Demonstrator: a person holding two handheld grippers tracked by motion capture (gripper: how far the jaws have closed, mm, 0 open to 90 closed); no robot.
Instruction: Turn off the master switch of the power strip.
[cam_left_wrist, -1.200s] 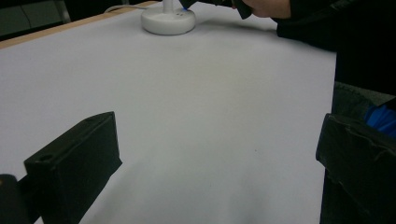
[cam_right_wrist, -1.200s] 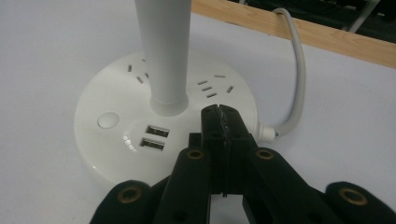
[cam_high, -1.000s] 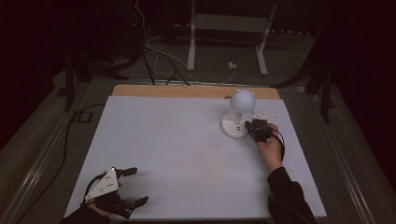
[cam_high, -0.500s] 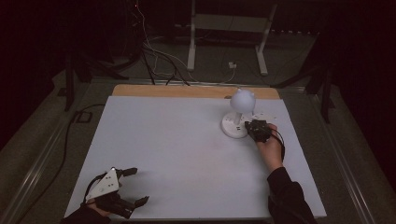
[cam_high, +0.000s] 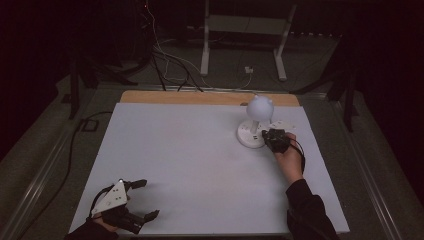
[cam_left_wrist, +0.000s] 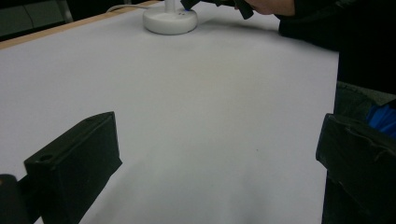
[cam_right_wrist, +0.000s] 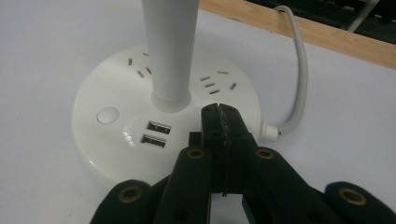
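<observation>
A white desk lamp with a globe head (cam_high: 260, 107) stands on a round white base (cam_high: 248, 136) at the table's far right. The base (cam_right_wrist: 116, 130) carries socket slots, two USB ports (cam_right_wrist: 156, 133) and a round button (cam_right_wrist: 107, 114) around the stem (cam_right_wrist: 170, 51). My right gripper (cam_right_wrist: 220, 113) is shut with nothing between its jaws, its tips over the base's near rim just right of the stem. From above, that gripper (cam_high: 270, 136) lies at the base's right side. My left gripper (cam_high: 148, 199) rests open at the front left, holding nothing, jaws wide apart (cam_left_wrist: 219, 154).
The lamp's white cable (cam_right_wrist: 299, 70) runs off the base toward the wooden strip (cam_high: 200, 97) at the table's far edge. The white tabletop (cam_high: 190, 155) spreads between the two grippers. Beyond the table stand a metal frame (cam_high: 245, 40) and loose floor cables (cam_high: 165, 65).
My right gripper has edged slightly left toward the lamp base. The left gripper has not moved.
</observation>
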